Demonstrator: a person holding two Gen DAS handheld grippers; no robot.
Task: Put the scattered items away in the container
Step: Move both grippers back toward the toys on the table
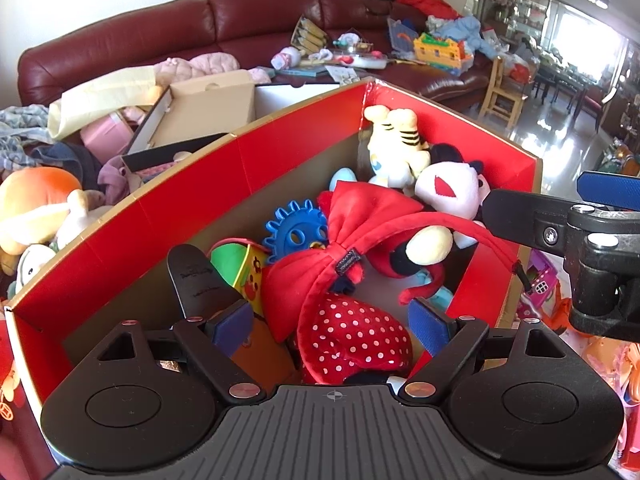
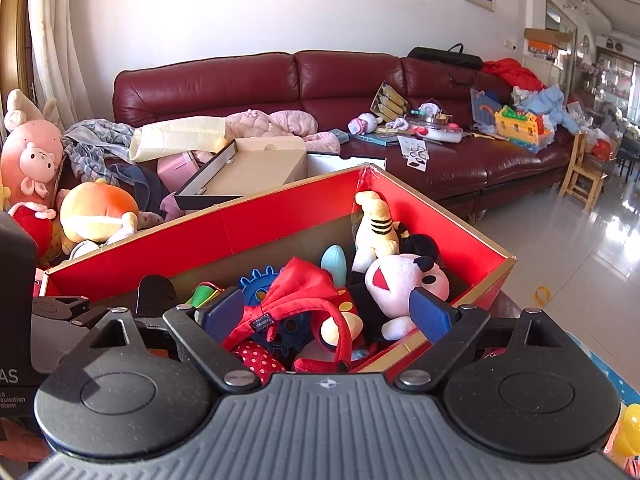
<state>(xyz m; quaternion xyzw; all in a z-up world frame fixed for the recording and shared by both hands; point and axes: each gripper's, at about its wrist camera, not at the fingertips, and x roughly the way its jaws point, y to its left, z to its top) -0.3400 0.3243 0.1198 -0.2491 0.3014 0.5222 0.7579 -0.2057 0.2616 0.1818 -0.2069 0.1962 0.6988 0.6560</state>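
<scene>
A red cardboard box (image 1: 192, 184) (image 2: 280, 208) holds several toys: a red bow with a polka-dot part (image 1: 348, 240) (image 2: 296, 300), a white mouse plush (image 1: 448, 192) (image 2: 400, 280), a striped tiger plush (image 1: 396, 140) (image 2: 376, 228), a blue gear (image 1: 296, 232) and a black slipper (image 1: 192, 276). My left gripper (image 1: 332, 320) is open over the box, its fingers either side of the polka-dot part without clamping it. My right gripper (image 2: 332, 312) is open and empty above the box's near edge; it also shows at the right of the left wrist view (image 1: 560, 224).
A dark red sofa (image 2: 248, 84) behind the box carries clothes, an open carton (image 2: 256, 164), books and toys. Plush toys (image 2: 96, 208) lie left of the box. A wooden chair (image 2: 580, 172) stands on the shiny floor at right.
</scene>
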